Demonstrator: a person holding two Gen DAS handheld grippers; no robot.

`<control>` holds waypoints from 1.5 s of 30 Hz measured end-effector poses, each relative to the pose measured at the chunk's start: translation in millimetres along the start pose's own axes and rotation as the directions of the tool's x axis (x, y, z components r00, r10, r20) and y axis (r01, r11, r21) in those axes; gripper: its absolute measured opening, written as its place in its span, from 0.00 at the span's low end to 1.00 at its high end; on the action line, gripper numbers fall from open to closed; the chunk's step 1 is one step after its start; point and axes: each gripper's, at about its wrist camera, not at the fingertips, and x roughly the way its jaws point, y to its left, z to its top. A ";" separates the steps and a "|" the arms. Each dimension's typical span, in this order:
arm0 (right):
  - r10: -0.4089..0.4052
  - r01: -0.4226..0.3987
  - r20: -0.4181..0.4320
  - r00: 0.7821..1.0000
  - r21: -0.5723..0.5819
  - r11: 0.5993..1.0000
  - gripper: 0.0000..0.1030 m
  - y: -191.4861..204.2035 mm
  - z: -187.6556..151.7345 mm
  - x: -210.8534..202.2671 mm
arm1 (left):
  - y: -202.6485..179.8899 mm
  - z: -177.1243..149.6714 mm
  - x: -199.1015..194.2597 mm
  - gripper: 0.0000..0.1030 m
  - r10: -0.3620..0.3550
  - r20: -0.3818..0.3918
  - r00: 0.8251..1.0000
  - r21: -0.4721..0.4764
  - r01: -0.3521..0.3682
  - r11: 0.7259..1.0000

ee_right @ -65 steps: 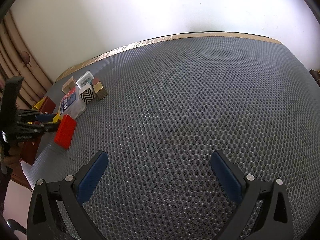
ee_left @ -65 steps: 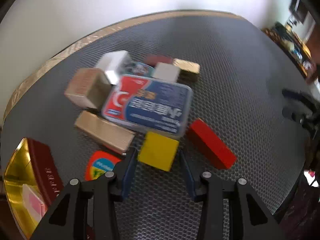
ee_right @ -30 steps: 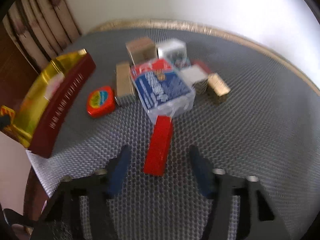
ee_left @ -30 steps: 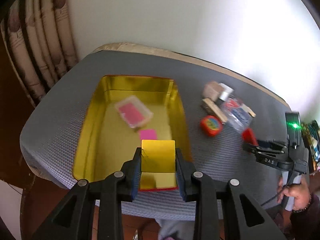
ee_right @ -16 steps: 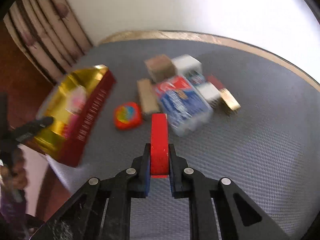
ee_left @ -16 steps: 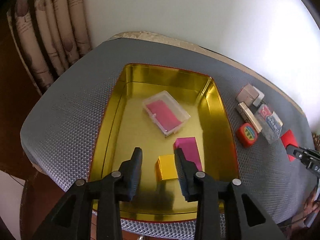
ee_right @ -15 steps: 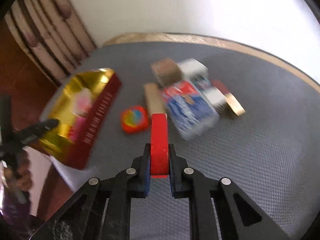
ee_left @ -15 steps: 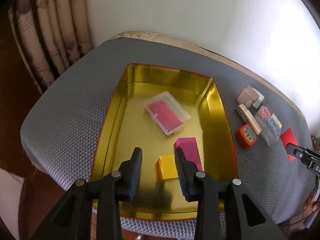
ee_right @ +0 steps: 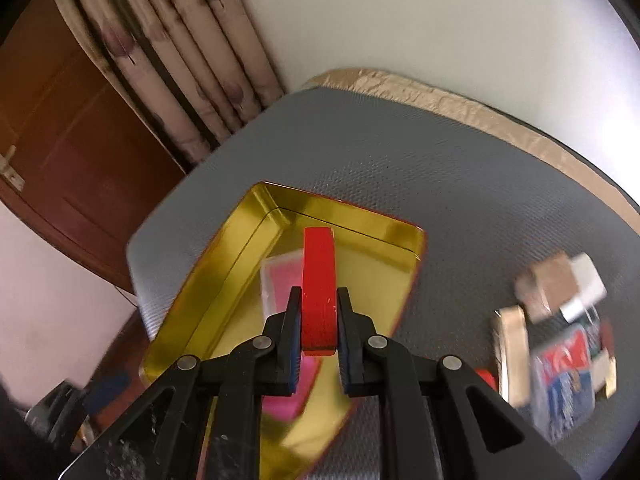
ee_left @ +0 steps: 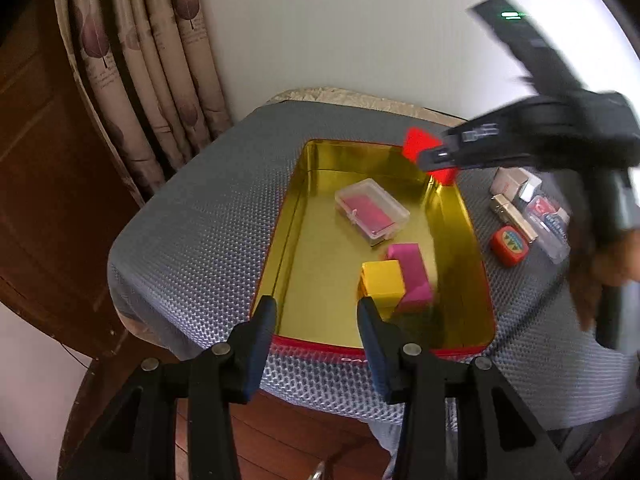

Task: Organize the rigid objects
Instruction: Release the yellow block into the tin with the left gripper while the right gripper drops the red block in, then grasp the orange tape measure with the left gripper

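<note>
Writing: red-rimmed gold tin tray (ee_left: 296,216) shows partial lettering on near rim, unreadable; blue-red clear plastic box (ee_right: 568,380) print too blurred to read. Right gripper (ee_right: 318,316) clamped on flat red rectangular block (ee_right: 318,280), now held above tray's far end instead of over grey mesh bench (ee_left: 200,224). Left gripper (ee_left: 316,320) empty, jaws spread wide, pulled back over near rim; yellow cube (ee_left: 382,280) released inside tray, touching pink block (ee_left: 412,272).

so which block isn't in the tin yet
The red block, clamped in the right hand-held gripper above the tin; yellow and pink lie inside.
</note>
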 end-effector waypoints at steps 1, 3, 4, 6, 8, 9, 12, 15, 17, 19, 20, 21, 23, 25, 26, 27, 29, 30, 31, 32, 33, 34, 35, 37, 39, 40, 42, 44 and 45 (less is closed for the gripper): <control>-0.019 0.019 -0.006 1.000 -0.006 1.000 0.13 2.0 1.5 6.5 | 0.9 0.3 1.8 0.41 -0.001 -0.006 1.000 -0.001 0.001 1.000; -0.042 0.042 -0.020 0.999 -0.003 0.999 0.13 3.7 5.8 20.9 | 3.8 0.1 5.4 0.42 -0.010 -0.020 1.000 -0.007 0.010 1.000; -0.049 0.049 -0.025 0.998 -0.005 0.999 0.13 4.3 8.5 27.0 | 5.9 -0.5 7.7 0.41 -0.016 -0.029 0.999 -0.015 0.015 1.000; -0.076 0.076 -0.031 0.997 -0.011 0.997 0.13 5.6 10.8 36.2 | 9.0 -0.4 11.2 0.41 -0.017 -0.043 0.999 -0.026 0.016 1.000; -0.071 0.071 -0.047 0.996 0.002 0.997 0.13 3.1 12.2 43.8 | 12.0 0.6 14.0 0.41 -0.014 -0.051 0.999 -0.035 0.012 0.999; -0.071 0.072 -0.052 0.996 0.005 0.997 0.13 0.4 12.2 45.2 | 13.4 1.1 15.2 0.42 -0.012 -0.055 0.998 -0.041 0.010 0.999; -0.075 0.075 -0.048 0.996 0.014 0.997 0.15 -2.2 12.7 50.4 | 14.5 1.8 16.8 0.42 -0.013 -0.059 0.998 -0.047 0.011 0.999; -0.075 0.076 -0.024 0.997 0.027 0.997 0.17 -5.2 13.5 47.4 | 12.2 0.9 18.5 0.42 0.000 -0.064 0.998 -0.036 -0.002 0.999; -0.064 0.064 -0.001 0.998 0.026 0.998 0.20 -5.2 12.7 40.5 | 10.7 0.2 20.2 0.41 0.008 -0.068 0.998 -0.027 -0.010 1.000; -0.042 0.041 0.052 0.998 0.021 0.999 0.20 -3.6 7.8 21.5 | 8.3 -1.0 20.6 0.41 0.016 -0.069 0.998 -0.017 -0.018 1.000; -0.024 0.023 0.097 0.995 0.020 1.000 0.24 -3.5 1.9 6.0 | 6.9 -1.5 20.6 0.41 0.021 -0.066 0.998 -0.008 -0.022 1.000; -0.022 0.020 0.138 0.990 0.018 1.000 0.28 -4.0 -4.3 -8.1 | 6.2 -2.1 20.1 0.41 0.025 -0.063 0.998 -0.004 -0.026 1.000; -0.054 0.051 0.241 0.969 0.017 0.999 0.60 -12.0 -30.2 -44.0 | 3.7 -3.1 17.3 0.42 0.029 -0.048 0.998 0.009 -0.028 1.000; -0.138 0.133 0.333 0.933 0.036 0.990 0.91 -30.2 -69.2 -79.1 | -1.9 -4.1 9.6 0.42 -0.011 -0.027 1.000 0.026 0.011 1.000; -0.193 0.186 0.366 0.910 0.057 0.981 0.98 -43.4 -91.8 -93.9 | -4.0 -3.5 6.1 0.41 -0.033 -0.020 0.999 0.032 0.034 0.999; -0.243 0.232 0.379 0.893 0.073 0.970 0.98 -55.0 -110.0 -103.7 | -8.5 -2.6 0.2 0.42 -0.090 -0.012 0.996 0.041 0.090 0.995; -0.376 0.368 0.361 0.853 0.094 0.925 0.98 -84.9 -149.5 -117.2 | -17.6 -2.7 -8.7 0.42 -0.179 -0.010 0.984 0.056 0.180 0.982; -0.451 0.444 0.331 0.829 0.100 0.890 0.98 -105.8 -172.4 -121.8 | -25.8 -2.8 -12.4 0.42 -0.219 -0.022 0.975 0.075 0.220 0.973; -0.488 0.481 0.308 0.816 0.104 0.870 0.98 -119.5 -183.5 -122.7 | -33.8 -2.9 -14.6 0.42 -0.244 -0.036 0.969 0.091 0.246 0.965; -0.535 0.525 0.270 0.801 0.114 0.844 0.98 -139.5 -200.2 -124.8 | -43.3 -3.5 -15.9 0.42 -0.270 -0.053 0.962 0.104 0.274 0.956; -0.571 0.555 0.224 0.790 0.134 0.821 0.98 -161.1 -218.0 -127.8 | -53.6 -3.9 -17.4 0.42 -0.303 -0.072 0.950 0.111 0.310 0.944; -0.582 0.563 0.198 0.789 0.150 0.813 0.98 -177.3 -229.4 -130.5 | -60.3 -3.7 -17.7 0.42 -0.330 -0.086 0.940 0.111 0.338 0.935; -0.591 0.567 0.177 0.787 0.169 0.806 0.98 -189.8 -239.9 -133.0 | -71.1 -2.3 -17.0 0.42 -0.370 -0.113 0.922 0.107 0.382 0.918; -0.591 0.557 0.151 0.792 0.219 0.801 0.98 -212.0 -261.0 -138.0 | -95.1 5.1 -13.0 0.42 -0.415 -0.164 0.895 0.111 0.435 0.894; -0.571 0.523 0.142 0.809 0.269 0.808 0.98 -226.9 -273.6 -140.4 | -121.8 14.3 -11.4 0.42 -0.449 -0.185 0.874 0.173 0.479 0.861; -0.553 0.497 0.142 0.821 0.299 0.814 0.98 -234.5 -279.2 -141.6 | -137.8 20.7 -8.1 0.42 -0.453 -0.188 0.871 0.223 0.487 0.844; -0.523 0.448 0.173 0.835 0.339 0.827 0.98 -239.6 -283.0 -149.4 | -165.2 31.4 3.2 0.42 -0.460 -0.216 0.861 0.336 0.508 0.793; -0.497 0.411 0.195 0.845 0.358 0.839 0.98 -243.6 -285.7 -153.7 | -182.1 39.7 15.6 0.42 -0.430 -0.230 0.873 0.413 0.487 0.770; -0.481 0.392 0.199 0.854 0.363 0.845 0.98 -245.7 -287.3 -154.2 | -194.1 45.5 27.0 0.42 -0.425 -0.265 0.866 0.450 0.501 0.740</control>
